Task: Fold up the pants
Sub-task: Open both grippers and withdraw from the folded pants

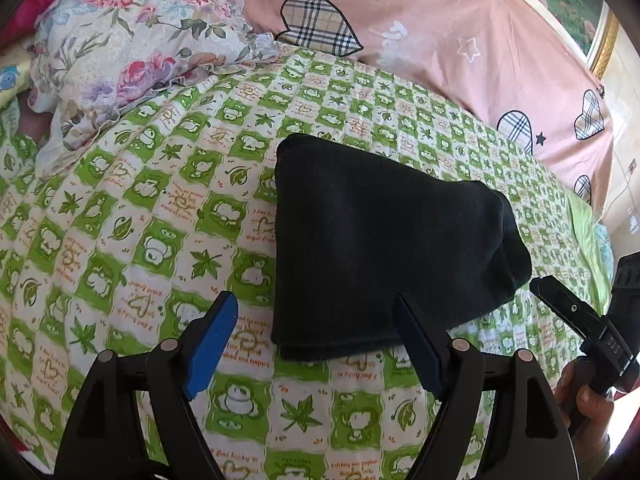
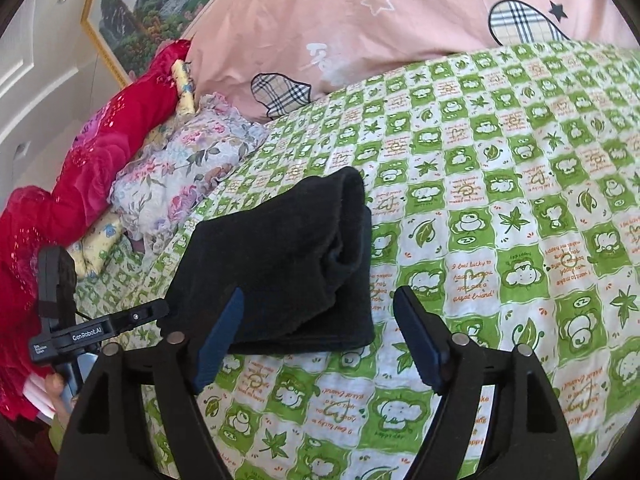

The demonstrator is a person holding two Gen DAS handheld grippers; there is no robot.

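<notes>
**Left wrist view: folded black pants lie free on the green bedspread**

Left wrist view looks down on the black pants (image 1: 384, 248), folded into a thick, compact bundle that rests on a green-and-white checked bedspread (image 1: 160, 208) printed with cartoon animals and leaves. The left gripper (image 1: 316, 340) hangs just above the near edge of the bundle with its jaws spread wide; nothing sits between the blue pads (image 1: 212, 344), and neither pad presses on the cloth. The right pad overlaps the bundle's near corner in the picture, but whether it touches the fabric cannot be told.

At the right edge of this view the tip of the right gripper (image 1: 560, 304) appears just beside the far end of the pants, with a person's hand (image 1: 588, 396) around its handle.

From the right wrist view the same pants (image 2: 280, 256) show their stacked layers, the rolled fold toward the top and a flat edge nearest the camera. The right gripper (image 2: 320, 336) is likewise wide open, its left pad in front of the bundle's near edge and its right pad over bare bedspread (image 2: 500, 208), with no cloth caught. The left gripper (image 2: 144, 316) reaches in from the left, close to the bundle's near corner.

Beyond the pants lie a flowered pillow (image 1: 132, 52), a pink quilt with plaid hearts (image 1: 440, 32), and a red blanket (image 2: 92, 160). A framed landscape painting (image 2: 152, 8) hangs on the wall.
</notes>
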